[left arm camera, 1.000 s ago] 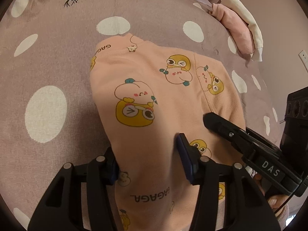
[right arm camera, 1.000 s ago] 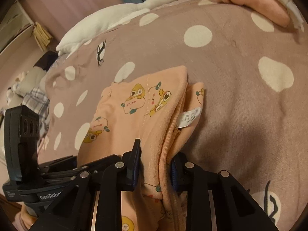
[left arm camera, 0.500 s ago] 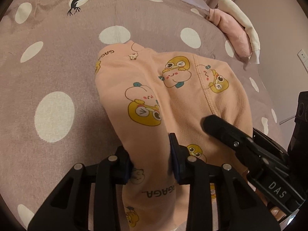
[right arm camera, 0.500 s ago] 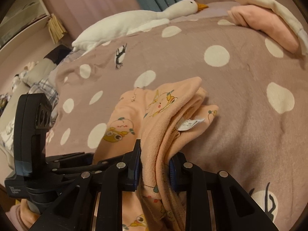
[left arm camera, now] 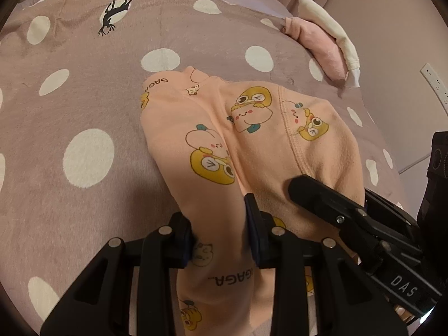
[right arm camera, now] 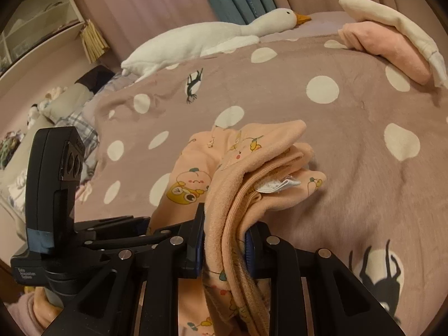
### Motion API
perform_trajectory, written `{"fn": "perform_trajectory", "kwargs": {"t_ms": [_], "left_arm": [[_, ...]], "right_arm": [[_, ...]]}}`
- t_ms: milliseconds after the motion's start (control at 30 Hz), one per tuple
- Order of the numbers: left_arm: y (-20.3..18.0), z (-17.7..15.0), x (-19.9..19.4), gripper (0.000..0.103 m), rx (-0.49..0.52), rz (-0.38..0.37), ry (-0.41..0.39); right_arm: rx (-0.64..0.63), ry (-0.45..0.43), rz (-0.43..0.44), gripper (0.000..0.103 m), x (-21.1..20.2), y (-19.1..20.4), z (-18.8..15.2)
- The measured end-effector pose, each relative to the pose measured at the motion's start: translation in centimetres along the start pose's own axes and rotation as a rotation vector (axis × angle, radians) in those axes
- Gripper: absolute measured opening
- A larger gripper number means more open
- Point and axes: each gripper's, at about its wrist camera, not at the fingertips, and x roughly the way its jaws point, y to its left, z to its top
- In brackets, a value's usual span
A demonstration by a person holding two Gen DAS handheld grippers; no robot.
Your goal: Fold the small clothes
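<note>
Lifted since a second ago: peach cartoon-print cotton garment [left arm camera: 252, 145], near end raised off mauve white-dotted blanket [left arm camera: 84, 89], far end on it | left gripper [left arm camera: 219, 233] narrowed onto gathered fold | right gripper [right arm camera: 224, 240] clamped on layered edge | fold-over next, probably

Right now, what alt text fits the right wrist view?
The right gripper is shut on a bunched edge of a peach cartoon-print cotton garment, a white tag showing in its folds, above a mauve white-dotted blanket. The left gripper is at lower left; a white plush goose lies behind.
</note>
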Motion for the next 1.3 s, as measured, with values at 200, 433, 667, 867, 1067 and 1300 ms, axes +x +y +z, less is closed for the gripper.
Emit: {"fn": "perform_trajectory", "kwargs": {"t_ms": [200,433,667,867,1067,1300], "left_arm": [[0.2,-2.1,-1.5,0.032,0.006,-0.003,0.002],[0.3,-4.9,-3.4,0.032,0.011,0.015,-0.002],[0.0,-7.6,-5.7,0.032,0.016,0.04,-0.025],[0.3,-10.0,-7.6,0.032,0.001,0.051,-0.04],[0.8,-12.2,-9.4,0.032,-0.008,0.062,-0.051],[1.2,-13.8,-10.9,0.032,-0.009,0.087,-0.07]], "right_arm": [[0.009,-0.001,0.02,0.025,-1.5,1.0,-1.6],[0.018,0.006,0.046,0.025,-2.9,2.3,-3.6],[0.014,0.006,0.069,0.025,-4.4,4.1,-5.3],[0.004,0.011,0.094,0.025,-5.4,5.6,-6.7],[-0.015,0.021,0.118,0.025,-6.2,7.2,-7.9],[-0.035,0.029,0.145,0.025,-6.4,8.7,-8.8]]}}
